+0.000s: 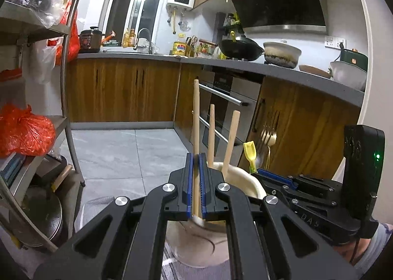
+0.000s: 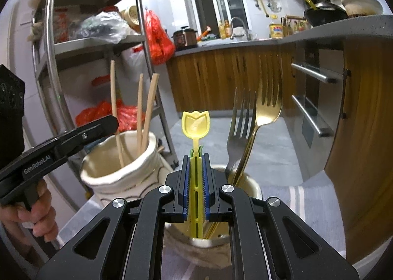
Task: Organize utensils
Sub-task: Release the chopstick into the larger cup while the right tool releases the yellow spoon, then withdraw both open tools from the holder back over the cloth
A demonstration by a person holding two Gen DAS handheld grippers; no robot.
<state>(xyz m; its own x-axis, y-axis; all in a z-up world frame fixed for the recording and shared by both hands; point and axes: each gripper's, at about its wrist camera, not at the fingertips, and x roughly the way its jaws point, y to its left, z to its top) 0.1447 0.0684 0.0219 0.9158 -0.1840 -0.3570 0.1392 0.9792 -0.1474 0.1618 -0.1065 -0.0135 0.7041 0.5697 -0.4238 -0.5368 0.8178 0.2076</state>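
Kitchen cabinets behind; a chopstick [image 1: 196, 117] is clamped upright by the left gripper [image 1: 196, 189] over its cream holder [image 2: 118, 171], a yellow spoon [image 2: 195, 130] likewise by the right gripper [image 2: 195, 186].

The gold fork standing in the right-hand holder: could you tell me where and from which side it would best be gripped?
Grip the gold fork on its slim neck just below the tines, coming from above. It stands tines up, leaning against the silver fork in the holder, so only the upper part is exposed. The right gripper is shut on the yellow spoon and would probably need to release that first.
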